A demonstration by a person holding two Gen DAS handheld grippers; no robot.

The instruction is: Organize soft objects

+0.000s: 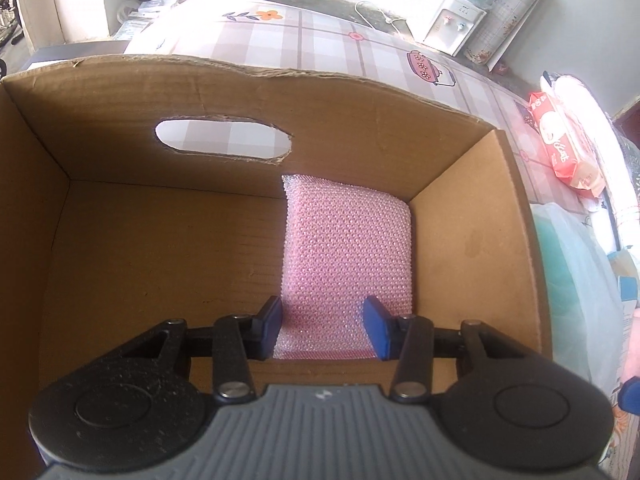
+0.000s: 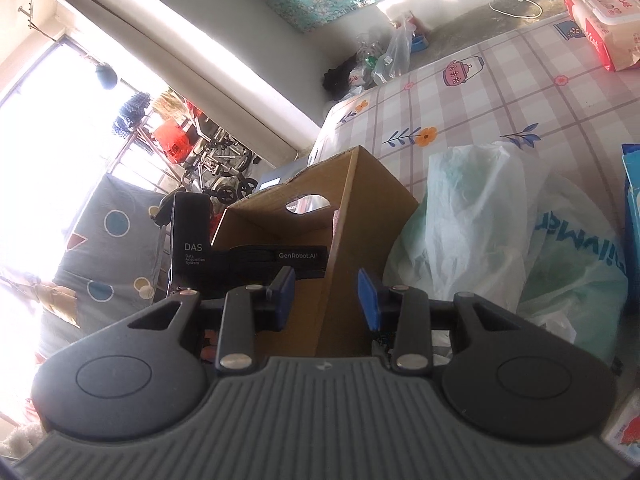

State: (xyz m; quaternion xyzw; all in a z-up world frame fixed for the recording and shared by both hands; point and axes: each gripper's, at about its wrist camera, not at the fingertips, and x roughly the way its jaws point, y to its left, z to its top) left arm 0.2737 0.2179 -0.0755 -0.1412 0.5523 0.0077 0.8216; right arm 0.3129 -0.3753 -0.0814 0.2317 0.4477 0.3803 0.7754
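Left wrist view: left gripper [image 1: 322,326] spread over pink sponge [image 1: 348,248] in box [image 1: 360,120]; lift straight up, clear of walls. Right gripper [image 2: 326,294] spread, empty.

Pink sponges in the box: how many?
1. The pink sponge lies on the floor of the cardboard box, against its right wall, between the open fingers of the left gripper. The near edge of the floor is hidden behind the gripper.
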